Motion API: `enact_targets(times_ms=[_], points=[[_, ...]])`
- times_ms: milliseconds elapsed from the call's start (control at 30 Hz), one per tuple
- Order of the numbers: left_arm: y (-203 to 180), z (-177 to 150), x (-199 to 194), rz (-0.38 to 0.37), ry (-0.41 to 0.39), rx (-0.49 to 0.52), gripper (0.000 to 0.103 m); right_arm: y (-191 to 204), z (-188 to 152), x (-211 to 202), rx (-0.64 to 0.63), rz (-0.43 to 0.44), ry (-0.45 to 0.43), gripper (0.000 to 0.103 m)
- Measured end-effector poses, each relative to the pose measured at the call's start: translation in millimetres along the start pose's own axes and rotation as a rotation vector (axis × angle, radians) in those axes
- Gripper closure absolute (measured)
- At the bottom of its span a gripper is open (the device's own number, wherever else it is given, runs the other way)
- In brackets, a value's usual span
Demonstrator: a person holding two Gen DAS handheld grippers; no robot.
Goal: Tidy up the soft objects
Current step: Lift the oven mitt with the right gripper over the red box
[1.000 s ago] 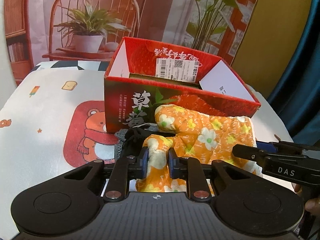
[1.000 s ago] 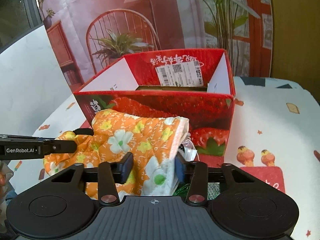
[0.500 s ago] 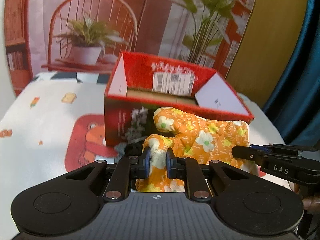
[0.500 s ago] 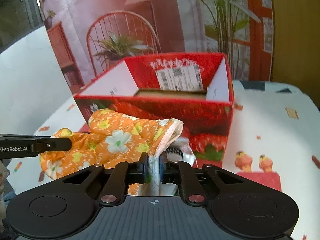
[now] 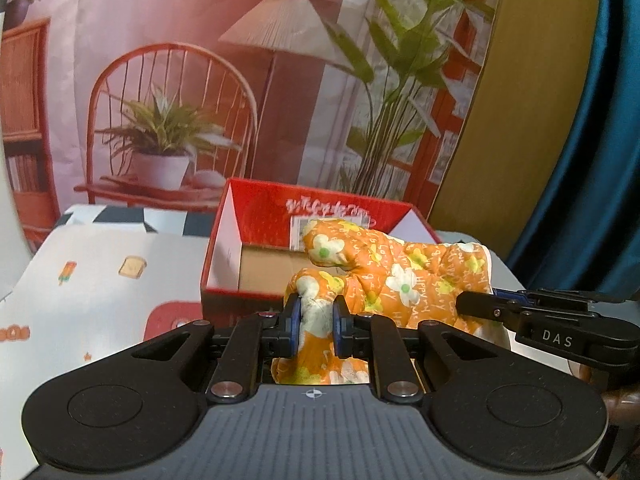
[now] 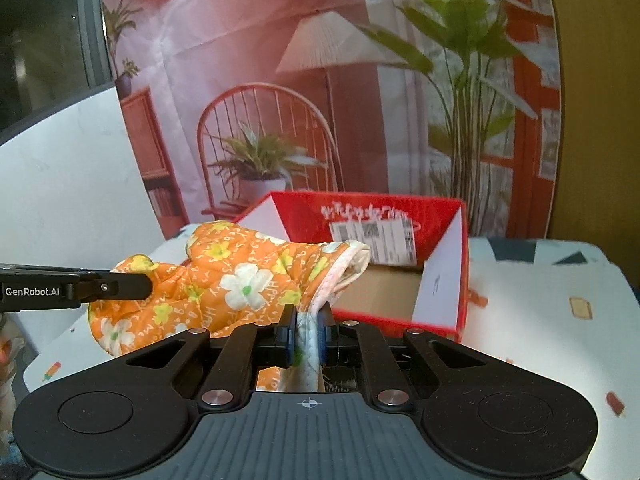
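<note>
I have both tongs clamped on the orange oven mitt [image 5: 392, 276] — left tongs [image 5: 316, 322] at the thumb end, right tongs [image 6: 307, 334] on its cuff — lifted before the red box's [image 6: 444, 280] near wall; dropping it in remains.

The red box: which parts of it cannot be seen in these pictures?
- Left wrist view: the orange mitten hides the red box's label and right floor.
- Right wrist view: the mitten covers its left corner; label print is blurred.
- Both: its front face is hidden behind each hand-held gripper.
</note>
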State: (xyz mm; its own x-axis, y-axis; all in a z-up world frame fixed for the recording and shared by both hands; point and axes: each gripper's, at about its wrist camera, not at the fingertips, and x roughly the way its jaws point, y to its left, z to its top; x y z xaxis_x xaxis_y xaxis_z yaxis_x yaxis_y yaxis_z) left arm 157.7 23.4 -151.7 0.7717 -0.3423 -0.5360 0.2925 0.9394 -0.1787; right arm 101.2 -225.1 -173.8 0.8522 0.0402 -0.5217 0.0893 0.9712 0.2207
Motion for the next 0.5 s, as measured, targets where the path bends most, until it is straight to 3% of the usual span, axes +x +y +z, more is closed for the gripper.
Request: enact_targets(times_ms=[500], points=[[-6.6,38.1,25.6,-0.013,-0.015,0.02,0.086,-12.8,50.6,20.5,-0.055,-0.02,-0.026,0.093]])
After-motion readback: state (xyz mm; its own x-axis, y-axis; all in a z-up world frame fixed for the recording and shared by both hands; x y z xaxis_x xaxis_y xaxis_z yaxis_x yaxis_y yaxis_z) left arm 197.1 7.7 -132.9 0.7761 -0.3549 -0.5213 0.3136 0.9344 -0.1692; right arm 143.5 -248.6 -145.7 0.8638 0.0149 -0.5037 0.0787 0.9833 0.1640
